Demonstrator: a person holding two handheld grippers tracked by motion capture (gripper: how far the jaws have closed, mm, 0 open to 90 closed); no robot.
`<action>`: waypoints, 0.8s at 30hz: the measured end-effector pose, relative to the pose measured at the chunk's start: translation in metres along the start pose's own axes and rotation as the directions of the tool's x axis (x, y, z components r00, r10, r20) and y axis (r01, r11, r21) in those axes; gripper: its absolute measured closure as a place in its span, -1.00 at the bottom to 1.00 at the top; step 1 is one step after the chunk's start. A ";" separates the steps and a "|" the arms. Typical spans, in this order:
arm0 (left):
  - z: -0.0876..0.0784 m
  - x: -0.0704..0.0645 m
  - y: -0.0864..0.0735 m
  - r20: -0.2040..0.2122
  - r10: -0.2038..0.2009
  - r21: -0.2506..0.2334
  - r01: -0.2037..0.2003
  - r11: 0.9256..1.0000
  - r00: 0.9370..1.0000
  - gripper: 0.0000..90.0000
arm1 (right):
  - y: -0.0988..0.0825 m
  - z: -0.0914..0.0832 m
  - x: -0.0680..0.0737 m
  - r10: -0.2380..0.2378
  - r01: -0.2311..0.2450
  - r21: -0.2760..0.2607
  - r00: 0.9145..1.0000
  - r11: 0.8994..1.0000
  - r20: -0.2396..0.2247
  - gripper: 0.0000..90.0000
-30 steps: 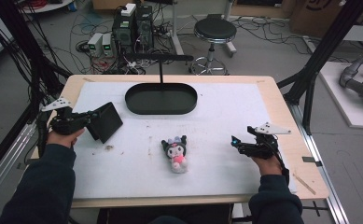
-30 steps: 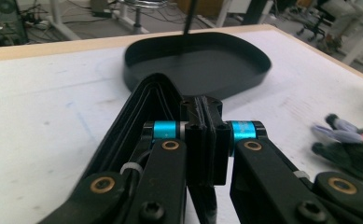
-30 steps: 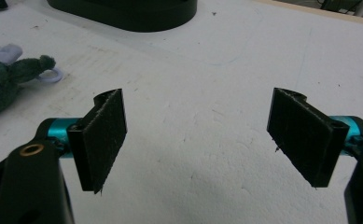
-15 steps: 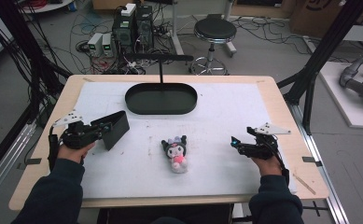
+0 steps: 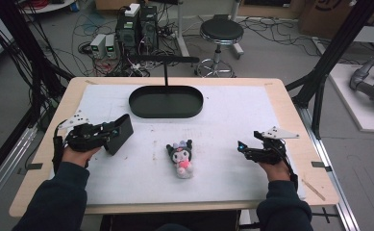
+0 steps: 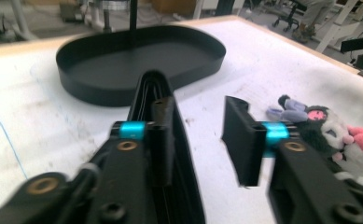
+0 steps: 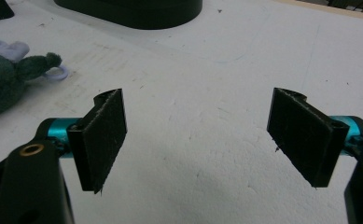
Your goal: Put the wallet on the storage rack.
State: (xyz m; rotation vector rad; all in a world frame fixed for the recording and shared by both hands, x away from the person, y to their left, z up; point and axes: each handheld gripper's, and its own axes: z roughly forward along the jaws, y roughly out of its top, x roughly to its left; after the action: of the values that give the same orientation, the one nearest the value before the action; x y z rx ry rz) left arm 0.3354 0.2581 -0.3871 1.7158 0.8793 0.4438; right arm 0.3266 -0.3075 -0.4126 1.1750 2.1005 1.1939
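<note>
Half done at best, judging by the layout. Shows a black case (image 5: 125,131) standing on edge on the white mat (image 5: 232,115) at the near left, well short of the black tray (image 5: 165,102) at the far middle. Has just been opening the left gripper (image 5: 111,137): jaws parted, with the case between them, up against one pad (image 6: 163,135) and clear of the other pad (image 6: 242,140), so let go rather than gripped. Leaves, most likely, backing off the case and then dealing with the plush toy (image 5: 180,156), which lies face up at the near middle, to the right of the case and apart from it. Finds the right gripper (image 5: 244,148) at the near right, low over the mat, jaws spread wide with nothing but bare mat between them, well apart from the toy. Cannot tell whether the tray is the goal for either thing; holds nothing so far.
</note>
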 end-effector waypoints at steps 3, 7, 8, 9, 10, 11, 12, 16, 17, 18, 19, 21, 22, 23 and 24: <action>-0.001 -0.005 0.002 -0.152 0.110 -0.006 -0.112 0.994 0.982 -0.23 | 0.000 0.000 0.000 0.006 -0.006 0.004 1.000 1.000 0.000 -0.55; 0.004 -0.002 -0.003 -0.215 0.121 0.050 -0.113 0.992 0.969 -0.40 | 0.000 0.001 0.000 0.004 -0.004 0.006 1.000 1.000 -0.004 -0.55; 0.004 -0.002 -0.003 -0.215 0.121 0.050 -0.113 0.992 0.969 -0.40 | 0.000 0.001 0.000 0.005 -0.005 0.005 1.000 1.000 -0.004 -0.55; 0.006 0.002 -0.009 -0.213 0.092 0.069 -0.079 0.994 0.973 -0.40 | 0.000 0.000 0.000 0.006 -0.006 0.006 1.000 1.000 -0.005 -0.55; 0.007 0.003 -0.012 -0.212 0.075 0.076 -0.060 0.995 0.974 -0.40 | 0.000 0.001 0.000 0.006 -0.006 0.006 1.000 1.000 -0.005 -0.55; 0.008 0.005 -0.016 -0.209 0.057 0.082 -0.040 0.996 0.976 -0.40 | 0.000 0.001 0.000 0.006 -0.006 0.007 1.000 1.000 -0.006 -0.55; 0.009 0.007 -0.019 -0.195 0.030 0.087 -0.014 0.996 0.980 -0.36 | 0.000 0.001 0.000 0.005 -0.005 0.007 1.000 1.000 -0.005 -0.55; 0.011 0.011 -0.029 -0.154 -0.017 0.110 0.034 0.993 0.988 0.22 | -0.001 0.002 0.001 0.006 -0.006 0.013 1.000 1.000 -0.007 -0.55; 0.010 0.012 -0.034 -0.143 -0.016 0.112 0.032 0.993 0.990 0.42 | -0.001 0.002 0.001 0.005 -0.005 0.017 1.000 1.000 -0.007 -0.55; 0.010 0.013 -0.035 -0.138 -0.026 0.106 0.041 0.994 0.990 0.55 | -0.001 0.003 0.001 0.003 -0.003 0.016 1.000 1.000 -0.008 -0.55; 0.010 0.013 -0.035 -0.138 -0.026 0.106 0.041 0.994 0.990 0.63 | -0.001 0.003 0.001 0.001 -0.001 0.017 1.000 1.000 -0.007 -0.55; 0.009 0.014 -0.035 -0.129 -0.059 0.087 0.070 0.994 0.990 0.70 | -0.001 0.003 0.001 0.004 -0.004 0.018 1.000 1.000 -0.006 -0.55; 0.008 0.014 -0.033 -0.134 -0.048 0.085 0.060 0.995 0.990 0.71 | -0.001 0.003 0.001 0.003 -0.003 0.019 1.000 1.000 -0.007 -0.55; 0.008 0.015 -0.029 -0.137 -0.048 0.078 0.059 0.995 0.989 0.71 | -0.001 0.003 0.001 0.002 -0.002 0.020 1.000 1.000 -0.007 -0.55; 0.008 0.015 -0.025 -0.138 -0.053 0.067 0.063 0.996 0.989 0.71 | -0.001 0.003 0.001 0.001 -0.001 0.021 1.000 1.000 -0.009 -0.55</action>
State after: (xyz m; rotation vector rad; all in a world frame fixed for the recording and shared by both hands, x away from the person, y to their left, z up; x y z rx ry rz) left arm 0.3424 0.2675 -0.4154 1.7357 1.0519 0.5002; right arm 0.3282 -0.3052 -0.4148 1.1822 2.1236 1.1825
